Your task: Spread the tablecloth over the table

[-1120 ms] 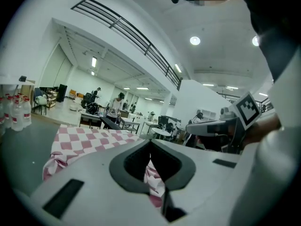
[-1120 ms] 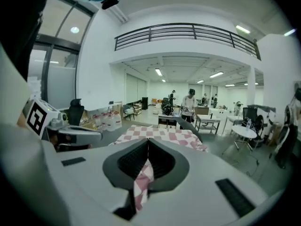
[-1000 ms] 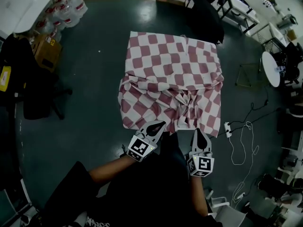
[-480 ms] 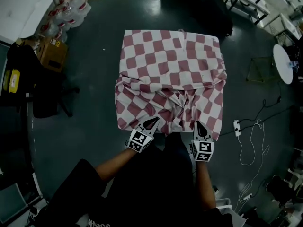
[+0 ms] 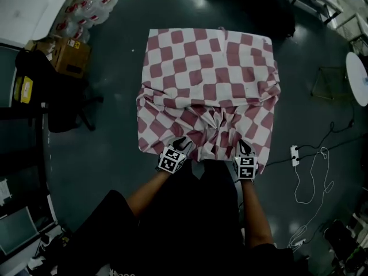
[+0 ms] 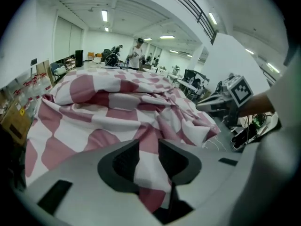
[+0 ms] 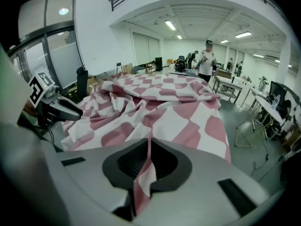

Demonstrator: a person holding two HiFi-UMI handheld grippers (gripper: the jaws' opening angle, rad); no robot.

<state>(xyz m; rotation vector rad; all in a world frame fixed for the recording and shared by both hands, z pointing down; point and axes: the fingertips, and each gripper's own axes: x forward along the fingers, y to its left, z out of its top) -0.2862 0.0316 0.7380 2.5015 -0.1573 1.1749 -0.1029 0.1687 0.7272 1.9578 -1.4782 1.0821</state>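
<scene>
We are standing at the near edge of the table, which is hidden under the tablecloth (image 5: 207,68). The checked cloth is lying fairly flat over the far half of the top. Along the near edge it is hanging down in crumpled folds that gather toward the middle, between our two tools. We judge that this is why both are held low and close to that edge, pointing steeply down: we are drawing the near hem down over the edge so that the top pulls smooth.

The right gripper (image 7: 149,161) is working near the near right corner. Its jaws are pressed together on a thin upright fold of the cloth, which is running down through them. The left gripper (image 6: 149,157) is sitting toward the near left corner. Its jaws have just been opening and are standing apart, with a strip of the cloth lying loosely between them, not pinched.

We read that as letting the left side go where it is hanging low enough, while the right grip is holding the hem so that it does not slide. The spread looks largely done, though the bunch at the middle of the near edge is not yet smoothed.
</scene>
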